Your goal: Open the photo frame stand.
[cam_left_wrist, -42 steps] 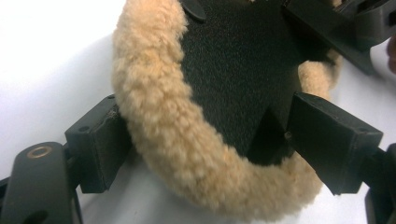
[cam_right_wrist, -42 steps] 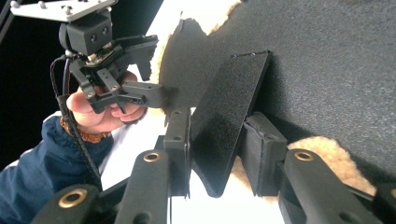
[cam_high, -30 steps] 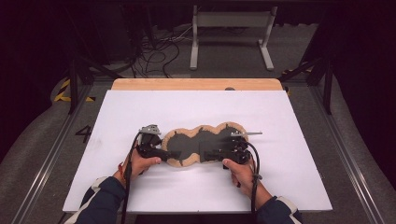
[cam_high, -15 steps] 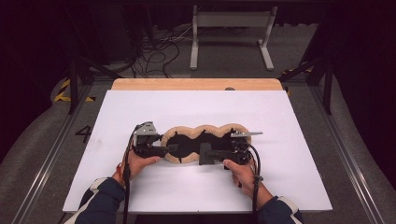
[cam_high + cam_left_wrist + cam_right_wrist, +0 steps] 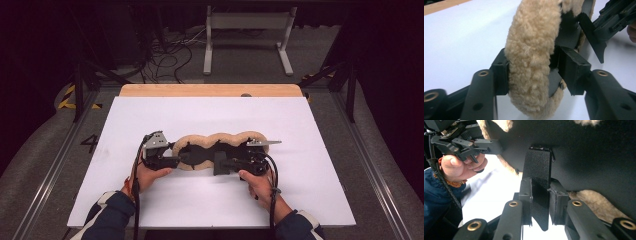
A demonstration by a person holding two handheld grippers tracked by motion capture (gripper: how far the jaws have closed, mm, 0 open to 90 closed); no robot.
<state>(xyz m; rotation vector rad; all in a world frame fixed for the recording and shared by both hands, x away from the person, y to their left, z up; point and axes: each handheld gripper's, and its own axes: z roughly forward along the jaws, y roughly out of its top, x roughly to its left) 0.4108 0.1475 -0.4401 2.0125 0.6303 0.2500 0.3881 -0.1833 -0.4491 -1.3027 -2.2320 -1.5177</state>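
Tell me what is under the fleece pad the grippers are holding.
The white table cover lies beneath the fleece pad. Anything directly below its black middle is hidden by the pad itself.

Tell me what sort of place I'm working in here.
Probably a lab or recording rig, not a home: a white table inside a metal frame, loose cables on the grey floor behind, darkness around.

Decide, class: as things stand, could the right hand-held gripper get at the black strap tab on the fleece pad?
Probably yes: the right hand-held gripper looks already closed on the black strap tab of the fleece pad, with nothing between them.
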